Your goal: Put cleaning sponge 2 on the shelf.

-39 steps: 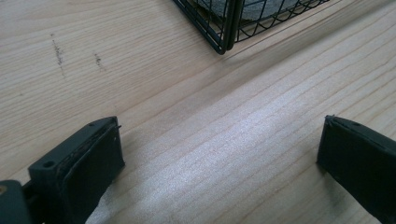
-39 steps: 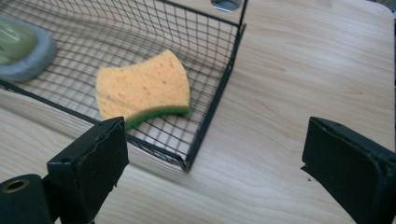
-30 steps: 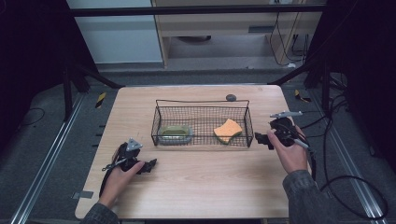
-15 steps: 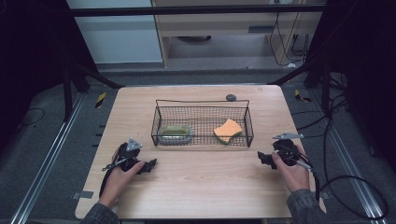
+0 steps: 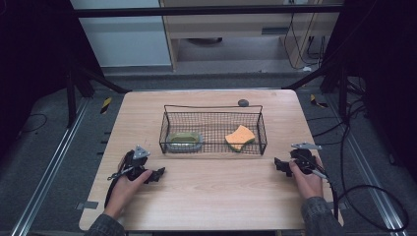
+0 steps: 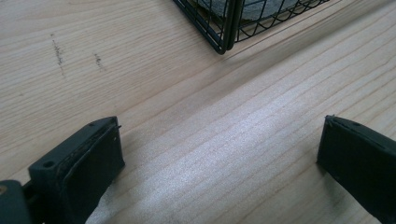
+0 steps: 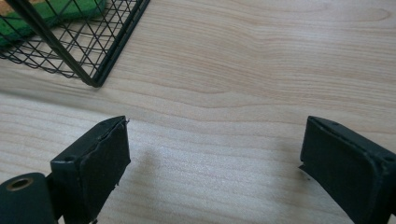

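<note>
Down near the front edge of the tabletop [image 5: 211,196], both hands rest on the wood, one toward each front corner, with the wire basket [image 5: 213,109] sitting mid-table between them, closer to the back. My guess is this is a parked, at-rest pose: neither hand reaches for anything.

The left gripper [image 5: 156,175] has its jaws spread wide with bare wood between them. Same for the right gripper [image 5: 281,165], whose jaws have just been opening a bit further, nothing between them either.

Inside the basket, the orange sponge [image 5: 239,137] lies at the right end, partly propped against the front wall, and a green-and-grey scrub pad [image 5: 184,141] lies flat at the left end. Looks like they belong in there, so the sorting seems done, though that's my read. A small dark round thing [image 5: 243,103] sits just behind the basket near the back edge; can't tell what it is.

The high view gives the whole layout. The left gripper view adds a close look at a basket corner [image 6: 223,28] and faint scuff marks [image 6: 58,51] on the wood. The right gripper view catches green material [image 7: 51,14] through the mesh.
</note>
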`<state>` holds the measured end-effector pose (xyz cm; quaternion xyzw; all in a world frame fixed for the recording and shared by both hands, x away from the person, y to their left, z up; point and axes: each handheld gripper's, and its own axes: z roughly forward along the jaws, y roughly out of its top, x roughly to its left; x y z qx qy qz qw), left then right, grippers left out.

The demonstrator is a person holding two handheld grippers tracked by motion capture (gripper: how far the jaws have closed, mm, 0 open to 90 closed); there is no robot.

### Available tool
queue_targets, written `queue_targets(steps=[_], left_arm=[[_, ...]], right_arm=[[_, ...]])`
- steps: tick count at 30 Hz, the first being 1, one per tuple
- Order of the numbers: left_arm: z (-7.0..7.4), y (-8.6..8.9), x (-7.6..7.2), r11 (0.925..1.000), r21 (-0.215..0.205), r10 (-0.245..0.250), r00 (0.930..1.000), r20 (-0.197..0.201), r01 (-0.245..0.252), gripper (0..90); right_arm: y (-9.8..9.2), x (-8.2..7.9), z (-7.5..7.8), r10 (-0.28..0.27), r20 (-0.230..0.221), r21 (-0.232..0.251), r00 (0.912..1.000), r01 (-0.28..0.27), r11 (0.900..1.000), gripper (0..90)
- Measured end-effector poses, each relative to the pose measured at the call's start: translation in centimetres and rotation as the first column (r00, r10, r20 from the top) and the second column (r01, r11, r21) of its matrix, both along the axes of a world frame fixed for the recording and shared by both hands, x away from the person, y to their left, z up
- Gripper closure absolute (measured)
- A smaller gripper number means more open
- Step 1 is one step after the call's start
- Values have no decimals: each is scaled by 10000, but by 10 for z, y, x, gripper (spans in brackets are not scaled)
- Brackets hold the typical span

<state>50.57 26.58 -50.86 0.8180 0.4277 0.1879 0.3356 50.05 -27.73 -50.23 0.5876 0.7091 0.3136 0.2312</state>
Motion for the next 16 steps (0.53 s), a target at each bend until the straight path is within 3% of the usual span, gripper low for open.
queue_targets(steps=[6, 9, 16], left_arm=[[0, 0, 0, 10000, -20, 13, 10000, 6, -13, 0], [0, 0, 0, 10000, -3, 3, 10000, 2, -3, 0], [0, 0, 1, 10000, -3, 20, 10000, 34, -20, 0]], right_arm=[[5, 3, -7, -100, 184, -73, 9998, 102, 9999, 75], [7, 4, -10, 15, 341, -400, 9994, -2, 9992, 63], [8, 5, -10, -38, 232, -387, 9997, 47, 9992, 29]])
